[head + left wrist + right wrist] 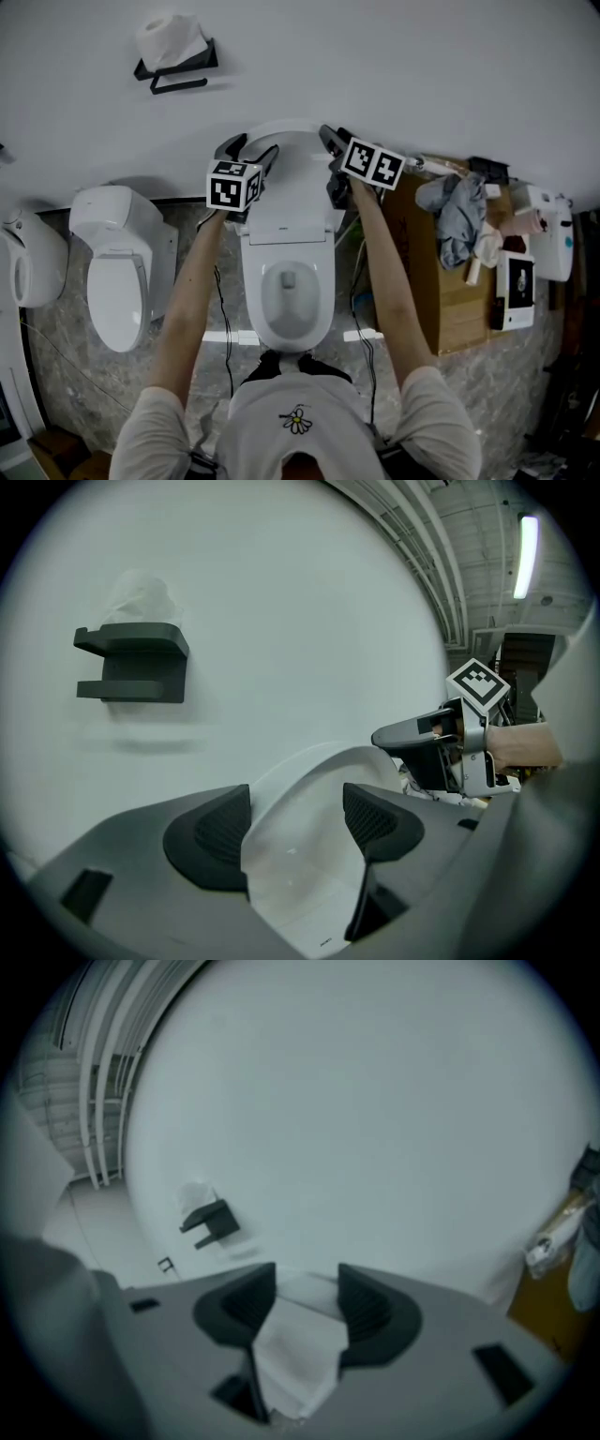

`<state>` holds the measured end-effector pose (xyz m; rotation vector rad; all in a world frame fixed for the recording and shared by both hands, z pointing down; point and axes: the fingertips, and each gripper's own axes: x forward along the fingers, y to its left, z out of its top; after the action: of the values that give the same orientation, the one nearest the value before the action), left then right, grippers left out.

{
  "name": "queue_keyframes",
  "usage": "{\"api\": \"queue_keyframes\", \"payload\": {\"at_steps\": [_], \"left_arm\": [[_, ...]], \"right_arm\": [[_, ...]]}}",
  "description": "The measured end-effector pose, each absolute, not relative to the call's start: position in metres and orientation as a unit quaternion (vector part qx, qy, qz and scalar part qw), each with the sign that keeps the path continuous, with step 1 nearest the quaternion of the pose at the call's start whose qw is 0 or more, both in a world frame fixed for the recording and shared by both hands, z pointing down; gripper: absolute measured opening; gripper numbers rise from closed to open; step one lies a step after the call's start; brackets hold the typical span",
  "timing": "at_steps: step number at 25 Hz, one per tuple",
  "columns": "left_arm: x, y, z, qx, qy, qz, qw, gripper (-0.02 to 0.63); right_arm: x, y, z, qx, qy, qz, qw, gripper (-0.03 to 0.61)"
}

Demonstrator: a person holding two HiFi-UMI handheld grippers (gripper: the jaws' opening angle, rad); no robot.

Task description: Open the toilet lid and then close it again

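The white toilet lid [292,161] stands raised, close to the wall, above the open seat and bowl [291,295]. My left gripper [253,152] is at the lid's left edge and my right gripper [330,141] at its right edge, both near the top. In the left gripper view the lid [300,855] fills the gap between the dark pads of the left gripper [295,822], and the right gripper [412,738] shows across the lid's rim. In the right gripper view the lid's edge [295,1344] sits between the pads of the right gripper [305,1302]. Both look shut on the lid.
A black paper holder with a roll [173,70] is fixed to the wall up left. A second white toilet [117,272] stands to the left. A cardboard box [441,281] with a grey cloth [455,211] and small items stands to the right. Cables run over the floor.
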<state>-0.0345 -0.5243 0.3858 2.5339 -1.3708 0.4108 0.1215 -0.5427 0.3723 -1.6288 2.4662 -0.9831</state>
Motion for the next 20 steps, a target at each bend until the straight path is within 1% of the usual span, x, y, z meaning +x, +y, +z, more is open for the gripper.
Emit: {"api": "queue_keyframes", "payload": {"at_steps": [6,9,14,17,20], "left_arm": [[-0.032,-0.517,0.377,0.87,-0.452,0.136,0.143,0.322],[-0.032,-0.513,0.352,0.876,-0.45,0.118,0.128,0.322],[-0.029,-0.497,0.297,0.884,-0.453,0.085,0.081,0.322],[-0.028,-0.478,0.265,0.888,-0.452,0.056,0.062,0.322],[-0.028,-0.45,0.238,0.891,-0.451,0.022,0.051,0.321]], "right_arm": [[0.122,-0.538,0.37,-0.529,0.79,-0.309,-0.026,0.215],[0.121,-0.532,0.351,-0.526,0.794,-0.303,-0.017,0.214],[0.12,-0.508,0.296,-0.552,0.812,-0.188,-0.041,0.213],[0.115,-0.484,0.261,-0.558,0.82,-0.124,-0.038,0.205],[0.107,-0.454,0.233,-0.552,0.828,-0.09,-0.02,0.158]]}}
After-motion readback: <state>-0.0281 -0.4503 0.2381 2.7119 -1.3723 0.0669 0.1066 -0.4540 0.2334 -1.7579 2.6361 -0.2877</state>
